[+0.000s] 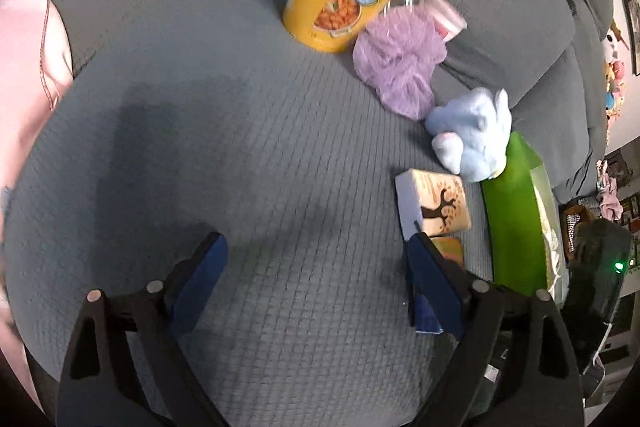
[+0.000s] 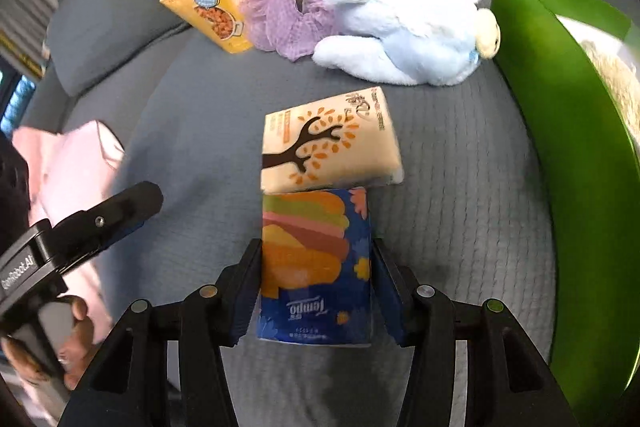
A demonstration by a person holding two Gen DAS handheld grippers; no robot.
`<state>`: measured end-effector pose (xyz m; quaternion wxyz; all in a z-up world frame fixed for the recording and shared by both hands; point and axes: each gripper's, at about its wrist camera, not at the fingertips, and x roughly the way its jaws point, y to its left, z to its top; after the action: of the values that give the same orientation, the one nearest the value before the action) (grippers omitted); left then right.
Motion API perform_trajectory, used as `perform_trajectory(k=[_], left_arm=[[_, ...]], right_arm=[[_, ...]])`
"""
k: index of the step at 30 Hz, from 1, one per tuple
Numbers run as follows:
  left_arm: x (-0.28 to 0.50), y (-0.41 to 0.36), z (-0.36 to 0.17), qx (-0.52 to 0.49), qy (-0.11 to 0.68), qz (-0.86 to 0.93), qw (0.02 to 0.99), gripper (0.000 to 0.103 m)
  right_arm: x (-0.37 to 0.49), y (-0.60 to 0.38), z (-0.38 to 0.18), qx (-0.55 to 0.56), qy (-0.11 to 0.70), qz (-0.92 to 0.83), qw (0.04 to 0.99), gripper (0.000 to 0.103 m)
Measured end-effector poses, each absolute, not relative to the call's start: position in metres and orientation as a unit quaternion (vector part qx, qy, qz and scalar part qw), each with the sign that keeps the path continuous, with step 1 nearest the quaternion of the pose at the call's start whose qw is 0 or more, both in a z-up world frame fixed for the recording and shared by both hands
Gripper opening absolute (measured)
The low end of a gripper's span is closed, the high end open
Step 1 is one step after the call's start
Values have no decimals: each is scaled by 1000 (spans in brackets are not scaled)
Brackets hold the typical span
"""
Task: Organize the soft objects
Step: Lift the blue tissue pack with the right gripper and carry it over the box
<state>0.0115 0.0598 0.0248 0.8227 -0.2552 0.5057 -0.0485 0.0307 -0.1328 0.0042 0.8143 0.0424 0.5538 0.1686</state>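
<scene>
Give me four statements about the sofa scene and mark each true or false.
1. The right hand-held gripper grips the blue tissue pack. True.
2. The left hand-held gripper holds the purple loofah. False: it is open and holds nothing.
3. The cream tissue pack lies just beyond the blue one. True.
4. The blue plush toy sits inside the green bin. False: it lies on the sofa beside it.

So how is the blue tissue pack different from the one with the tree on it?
The blue tissue pack sits between the right gripper fingers, which press its sides; the tree tissue pack lies free on the sofa. The blue pack shows bright rainbow stripes, the tree pack a dark tree on cream. The tree pack lies farther from the gripper. Both are soft, flat packs, touching end to end.
</scene>
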Motion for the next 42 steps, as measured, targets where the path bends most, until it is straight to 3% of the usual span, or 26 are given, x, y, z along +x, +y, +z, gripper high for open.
perform_trajectory(k=[2, 4, 13, 16, 21, 24, 30, 33, 36, 42], left_arm=[[12, 55, 23, -249, 511, -52, 821, 90], [9, 54, 23, -265, 518, -69, 811, 88], [12, 41, 25, -277, 516, -122, 802, 82], [12, 32, 24, -259, 526, -132, 799, 76], [8, 12, 24, -232, 531, -172, 796, 70], [7, 2, 21, -222, 541, -182, 790, 63], [8, -14, 14, -224, 539, -189, 790, 60], [7, -22, 17, -194, 529, -184, 806, 53], [7, -26, 14, -232, 536, -215, 782, 32], [7, -35, 24, -204, 512, -205, 809, 29]], right_arm=[[29, -136, 6, 48, 552, 174, 814, 59], [25, -147, 10, 75, 554, 179, 809, 75], [29, -199, 29, 146, 511, 157, 832, 77], [27, -204, 30, 166, 508, 160, 830, 68], [25, -191, 28, 186, 513, 188, 817, 61], [26, -183, 23, 191, 519, 201, 808, 60], [32, -177, 7, 196, 544, 202, 791, 60], [36, -172, -1, 192, 553, 200, 785, 58], [36, -169, -2, 205, 562, 208, 774, 44], [37, -165, 2, 201, 551, 201, 784, 43]])
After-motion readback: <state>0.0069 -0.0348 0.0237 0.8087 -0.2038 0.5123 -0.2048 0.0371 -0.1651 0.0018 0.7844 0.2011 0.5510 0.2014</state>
